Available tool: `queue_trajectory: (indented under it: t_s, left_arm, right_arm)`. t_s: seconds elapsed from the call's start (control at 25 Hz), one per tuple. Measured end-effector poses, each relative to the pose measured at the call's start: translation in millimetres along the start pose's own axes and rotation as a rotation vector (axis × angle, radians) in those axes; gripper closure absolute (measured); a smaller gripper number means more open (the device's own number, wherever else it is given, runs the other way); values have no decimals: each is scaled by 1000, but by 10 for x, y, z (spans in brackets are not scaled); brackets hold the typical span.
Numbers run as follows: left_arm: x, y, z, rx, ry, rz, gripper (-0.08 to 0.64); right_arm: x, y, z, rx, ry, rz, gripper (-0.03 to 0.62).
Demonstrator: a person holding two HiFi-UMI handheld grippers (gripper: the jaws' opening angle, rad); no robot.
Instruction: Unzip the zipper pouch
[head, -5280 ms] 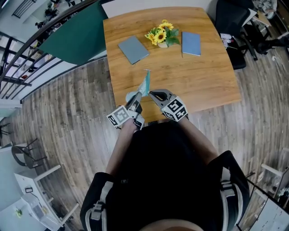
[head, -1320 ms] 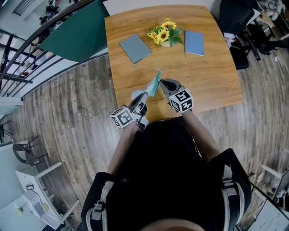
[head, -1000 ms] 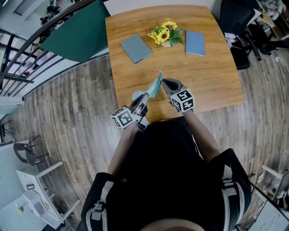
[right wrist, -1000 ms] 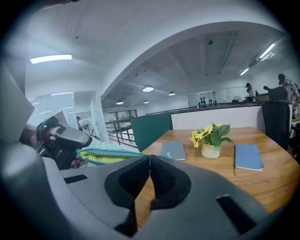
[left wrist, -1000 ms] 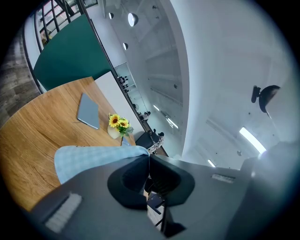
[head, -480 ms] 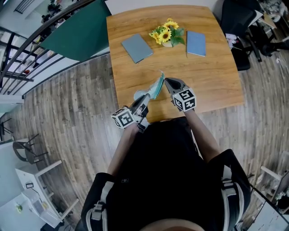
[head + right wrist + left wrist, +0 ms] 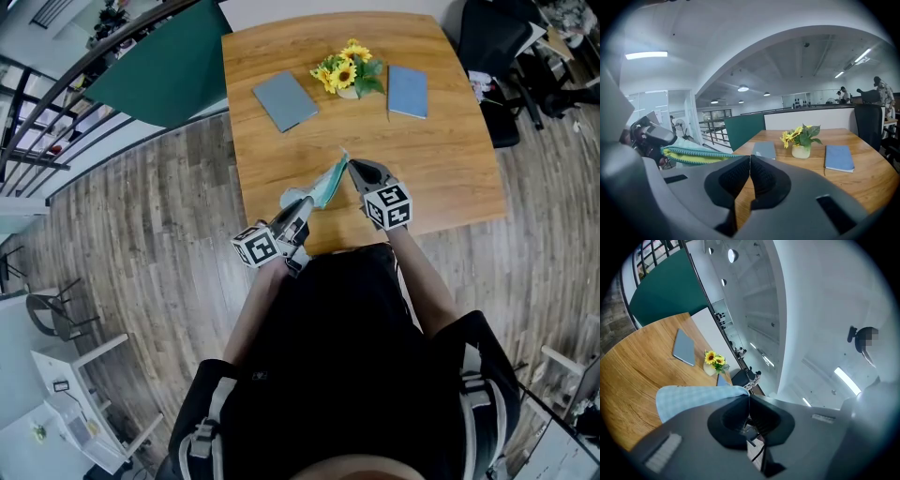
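The zipper pouch (image 7: 330, 180) is held in the air over the near edge of the table (image 7: 441, 159), stretched between both grippers. The left gripper (image 7: 749, 397) is clamped on a fabric corner. The right gripper (image 7: 750, 159) is closed at the zipper edge's end; the pull cannot be made out. If traction is applied off the zipper line, the slider is likely to be jammed, or the corner dragged from the left jaws.

A light-blue checked cloth pouch (image 7: 328, 181) is looking soft and matt against a smooth, satin-finished wooden table (image 7: 441, 150); the grey plastic right gripper (image 7: 750, 158) is showing a matt shell and ribbed black pads (image 7: 735, 177).
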State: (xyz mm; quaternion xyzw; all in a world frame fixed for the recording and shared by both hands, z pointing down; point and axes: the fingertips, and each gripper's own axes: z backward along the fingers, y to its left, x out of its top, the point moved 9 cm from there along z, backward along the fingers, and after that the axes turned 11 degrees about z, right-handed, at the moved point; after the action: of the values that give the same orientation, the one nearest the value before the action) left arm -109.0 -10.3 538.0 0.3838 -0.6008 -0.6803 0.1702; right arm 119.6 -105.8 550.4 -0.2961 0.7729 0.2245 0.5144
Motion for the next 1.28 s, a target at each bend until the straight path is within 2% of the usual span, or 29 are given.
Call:
queue_trajectory:
  t_s: [0.68,1.08,1.28]
  left_arm:
    - [-43,-44,6,-37,27,6,558]
    - [-15,-53,16,-60,40,-25,558]
    - [29,-52,54,-33,23,-50,558]
  right_arm:
    - [2,-141,90,-53,0,-20,588]
    - [-20,-126,124,-57,-10,-20,584]
    - [-26,-155,151,-71,-19,-15,517]
